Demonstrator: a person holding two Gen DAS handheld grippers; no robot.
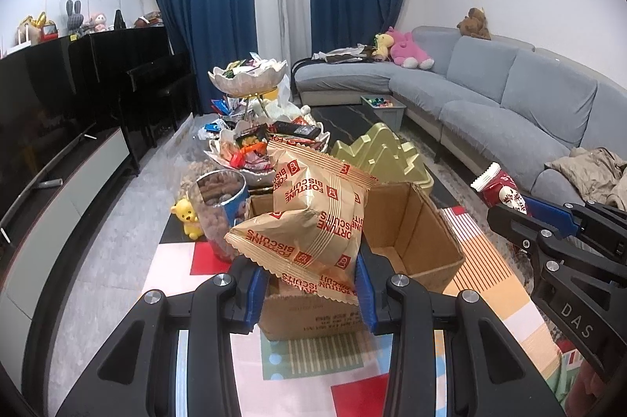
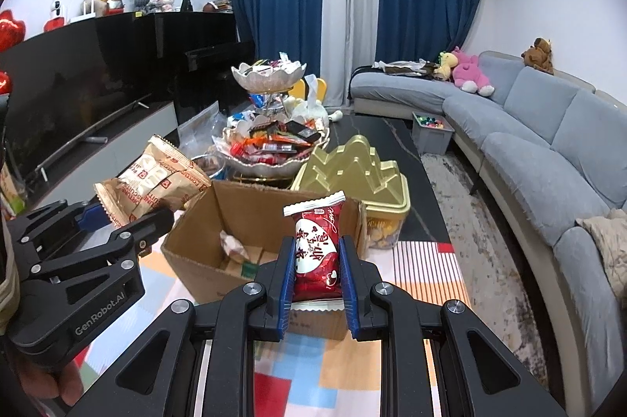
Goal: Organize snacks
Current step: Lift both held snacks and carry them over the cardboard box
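Observation:
My left gripper is shut on gold Fortune Biscuits packets and holds them above the near left edge of an open cardboard box. It also shows at the left in the right wrist view with the packets. My right gripper is shut on a red snack packet, held above the box's near wall. The box holds a few small packets. The right gripper also shows at the right edge of the left wrist view with the red packet.
A two-tier dish stand of mixed snacks stands behind the box. A gold mountain-shaped tin sits at its right, a clear jar of nuts at its left. A grey sofa runs along the right; a TV unit along the left.

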